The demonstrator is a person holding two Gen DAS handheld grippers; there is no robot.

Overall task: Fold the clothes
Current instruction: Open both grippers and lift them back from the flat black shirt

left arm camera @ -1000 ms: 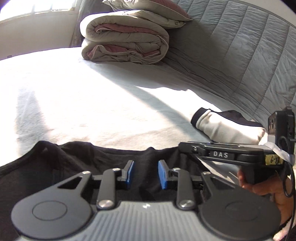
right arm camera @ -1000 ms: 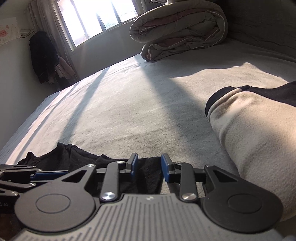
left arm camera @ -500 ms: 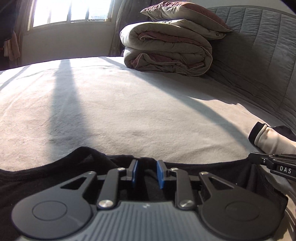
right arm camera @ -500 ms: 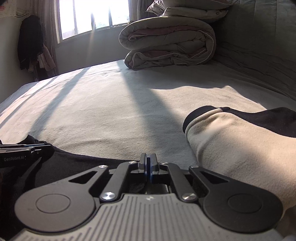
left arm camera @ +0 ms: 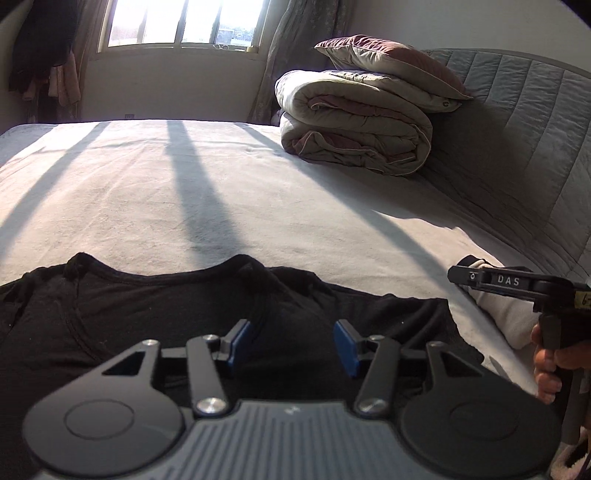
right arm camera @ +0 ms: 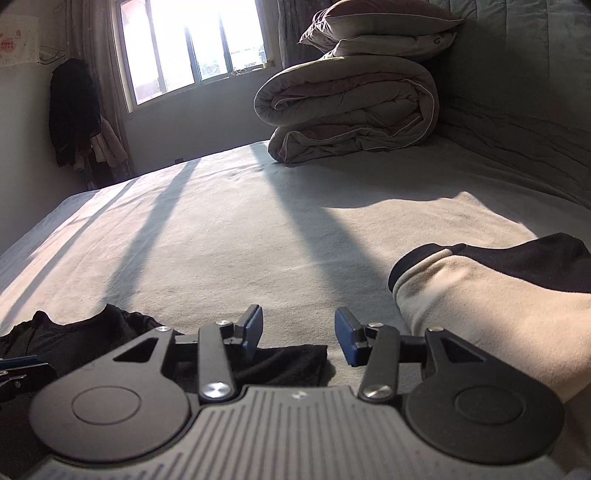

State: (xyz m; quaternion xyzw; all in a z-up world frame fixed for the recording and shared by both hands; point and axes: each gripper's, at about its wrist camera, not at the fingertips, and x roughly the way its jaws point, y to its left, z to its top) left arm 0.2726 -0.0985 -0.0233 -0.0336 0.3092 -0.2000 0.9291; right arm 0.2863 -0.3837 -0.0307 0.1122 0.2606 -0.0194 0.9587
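Left wrist view first: we've got the left gripper (left arm camera: pixel 293 341) sitting low in the middle of the frame, its jaws having just swung apart, blue pads clear of the cloth and nothing pinched between them. Under and ahead of it the black shirt (left arm camera: pixel 147 314) lies spread on the bed (left arm camera: pixel 221 192), filling the lower left and centre, neckline curve toward the upper edge of the garment. Over at the right edge we can see the right gripper's side with "DAS" on it, and the person's right hand (left arm camera: pixel 550 365) wrapped round its handle. Just behind that, a bit of the cream and black garment (left arm camera: pixel 498 314) peeks out. Upper right of the frame has the rolled duvet (left arm camera: pixel 354 136) with a pillow (left arm camera: pixel 391 62) on top, against the quilted headboard (left arm camera: pixel 517 129). Window (left arm camera: pixel 181 22) up top left.

Right wrist view: the right gripper (right arm camera: pixel 299 338) is bottom centre, and its jaws have just been opening too, standing apart with bare bed sheet between the pads. The shirt's corner (right arm camera: pixel 288 363) lies just below the left pad, touching nothing we can see, with the rest of it trailing to the lower left. The cream and black garment fills the lower right, near the right finger. Dark clothes hanging on the wall (right arm camera: pixel 74 114) at upper left.
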